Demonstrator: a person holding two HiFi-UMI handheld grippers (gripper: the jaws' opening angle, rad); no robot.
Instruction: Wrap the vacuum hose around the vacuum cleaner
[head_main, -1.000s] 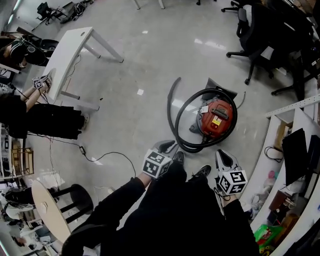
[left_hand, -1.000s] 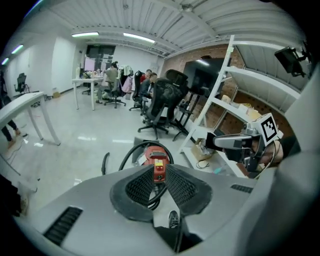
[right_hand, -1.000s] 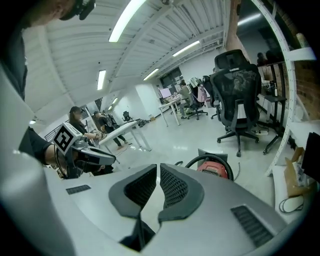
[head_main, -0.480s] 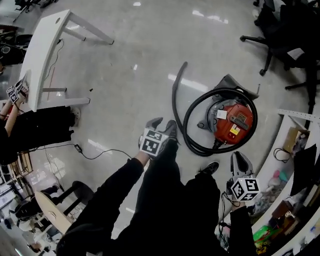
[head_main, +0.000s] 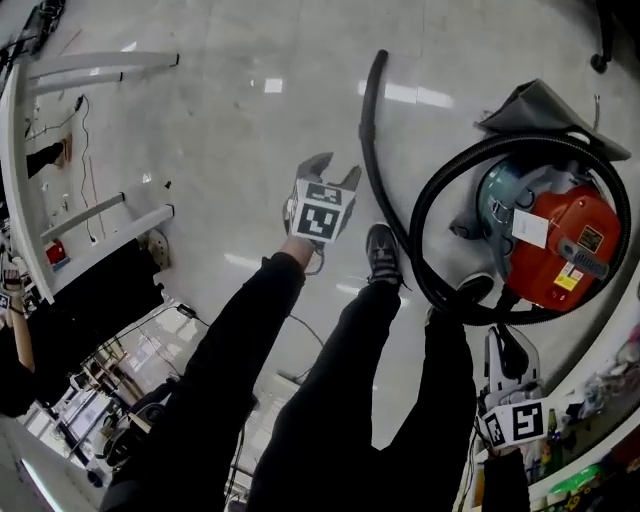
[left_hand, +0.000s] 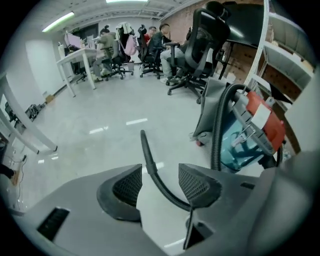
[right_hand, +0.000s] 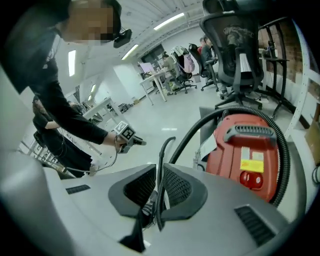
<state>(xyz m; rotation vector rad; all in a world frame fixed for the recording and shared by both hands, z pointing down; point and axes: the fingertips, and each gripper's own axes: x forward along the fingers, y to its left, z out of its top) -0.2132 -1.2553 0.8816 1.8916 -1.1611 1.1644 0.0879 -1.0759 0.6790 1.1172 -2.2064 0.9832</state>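
Observation:
The red vacuum cleaner (head_main: 560, 240) stands on the floor at the right, with its black hose (head_main: 368, 150) looped round the body. The hose's free end (head_main: 378, 60) lies out straight on the floor. My left gripper (head_main: 330, 172) hangs just left of that straight stretch. Its jaws have just been opening and stand open, and the hose (left_hand: 150, 165) shows in the gap, lying farther off and untouched. My right gripper (head_main: 505, 345) is low at the right, beside the vacuum (right_hand: 245, 150), jaws shut with nothing held. The left gripper (right_hand: 127, 136) also shows in the right gripper view.
A white desk (head_main: 20, 170) stands at the left, and a thin cable (head_main: 300, 330) lies on the floor. My shoe (head_main: 382, 250) is planted beside the hose loop. Office chairs (left_hand: 200, 45) and seated people are beyond, and white shelving (left_hand: 280, 55) stands behind the vacuum.
Both grippers have come down towards the floor and the view has closed in on the vacuum. The left gripper moved up beside the hose's straight end and its jaws opened.

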